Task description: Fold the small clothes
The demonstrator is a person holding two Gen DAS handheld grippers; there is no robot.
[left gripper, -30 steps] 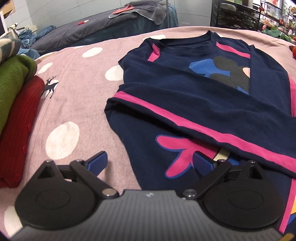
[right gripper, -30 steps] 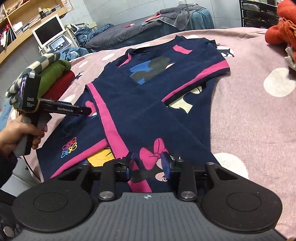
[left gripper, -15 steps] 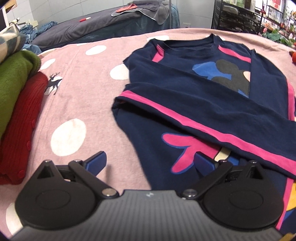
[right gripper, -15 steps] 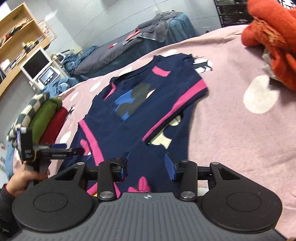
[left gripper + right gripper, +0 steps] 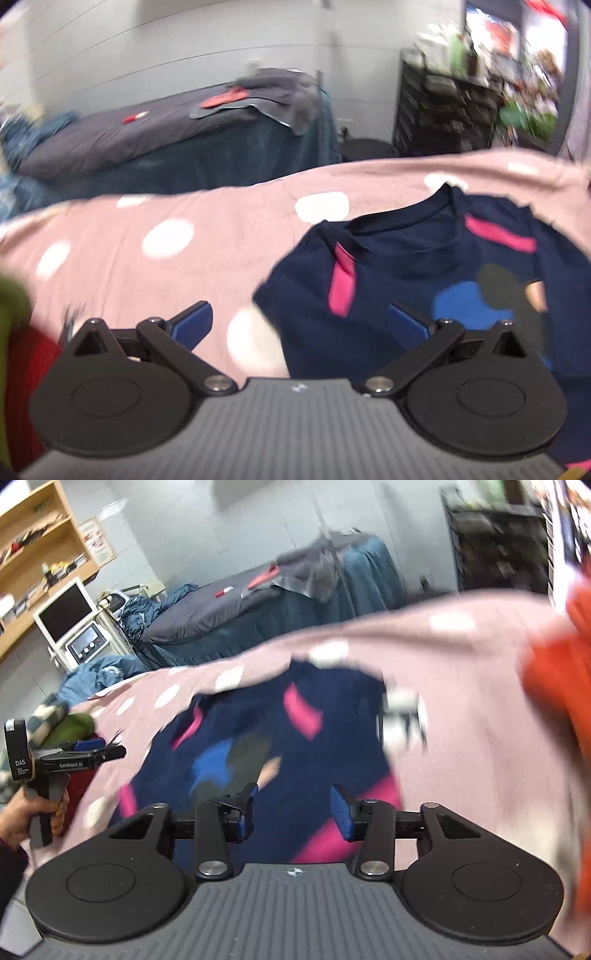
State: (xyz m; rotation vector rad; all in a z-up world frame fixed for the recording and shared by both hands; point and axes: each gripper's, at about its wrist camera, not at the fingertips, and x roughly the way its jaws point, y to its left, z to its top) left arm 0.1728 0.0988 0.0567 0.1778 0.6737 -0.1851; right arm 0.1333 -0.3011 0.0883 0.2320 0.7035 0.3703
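Left gripper (image 5: 299,323) jaws wide; right gripper (image 5: 291,806) jaws opening, seemingly empty.

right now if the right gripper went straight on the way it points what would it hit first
Probably the navy shirt on the pink spotted sheet. The right gripper, jaws opening and empty, points down at it; blur leaves depth unclear.

The room is bright and evenly lit, but both pictures are smeared with blur and bend at the edges.

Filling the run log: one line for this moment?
phase: between folds | shirt: flat on bedspread | left tongs: open, empty | right tongs: opening, empty
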